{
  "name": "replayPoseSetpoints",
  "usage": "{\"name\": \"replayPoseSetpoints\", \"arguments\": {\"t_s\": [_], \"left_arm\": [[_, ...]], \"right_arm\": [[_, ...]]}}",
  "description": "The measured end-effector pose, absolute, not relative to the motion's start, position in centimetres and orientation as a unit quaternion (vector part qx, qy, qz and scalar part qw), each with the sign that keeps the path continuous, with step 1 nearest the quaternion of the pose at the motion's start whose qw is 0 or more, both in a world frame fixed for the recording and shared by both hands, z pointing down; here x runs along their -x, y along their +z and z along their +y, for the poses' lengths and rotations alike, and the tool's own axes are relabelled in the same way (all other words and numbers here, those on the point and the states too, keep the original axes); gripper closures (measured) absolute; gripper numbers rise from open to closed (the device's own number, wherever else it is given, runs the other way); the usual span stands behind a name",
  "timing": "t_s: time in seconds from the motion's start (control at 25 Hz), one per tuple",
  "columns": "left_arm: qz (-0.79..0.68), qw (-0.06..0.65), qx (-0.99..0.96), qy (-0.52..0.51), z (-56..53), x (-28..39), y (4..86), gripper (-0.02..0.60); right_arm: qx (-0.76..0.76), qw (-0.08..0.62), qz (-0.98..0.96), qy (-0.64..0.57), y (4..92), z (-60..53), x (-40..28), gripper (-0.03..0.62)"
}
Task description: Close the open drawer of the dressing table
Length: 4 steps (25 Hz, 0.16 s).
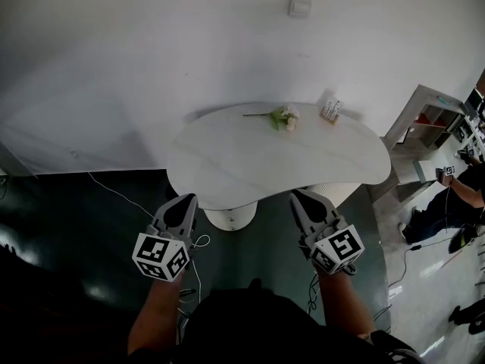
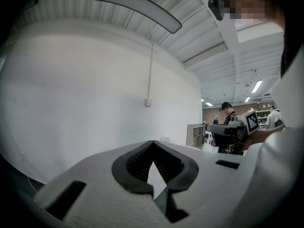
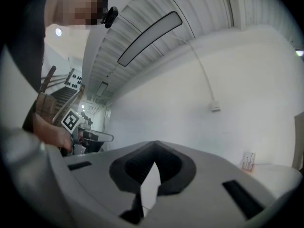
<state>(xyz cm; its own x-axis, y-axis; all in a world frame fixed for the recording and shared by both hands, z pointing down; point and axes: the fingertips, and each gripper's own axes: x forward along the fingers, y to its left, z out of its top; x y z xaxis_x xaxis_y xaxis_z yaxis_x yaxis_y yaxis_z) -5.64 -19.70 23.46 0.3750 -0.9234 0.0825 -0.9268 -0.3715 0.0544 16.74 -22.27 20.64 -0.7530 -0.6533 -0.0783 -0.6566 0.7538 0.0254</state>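
The left gripper and right gripper are hovering just before the desk's near edge, jaws closed together, gripping nothing.

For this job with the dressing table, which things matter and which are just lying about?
Job: dressing table, left gripper, right gripper, both shut and empty.
Lying about: flower, small box, wall box, shelf unit.
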Motion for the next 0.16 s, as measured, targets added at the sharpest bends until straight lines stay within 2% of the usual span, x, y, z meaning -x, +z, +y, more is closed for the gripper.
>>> {"name": "replayPoseSetpoints", "arguments": {"t_s": [0.16], "left_arm": [[-0.555, 0.054, -0.830, 0.019, -19.81, 5.45, 23.77, 0.575]], "right_arm": [[0.347, 0.034, 0.937, 0.028, 20.52, -22.05, -16.58, 0.591]]}}
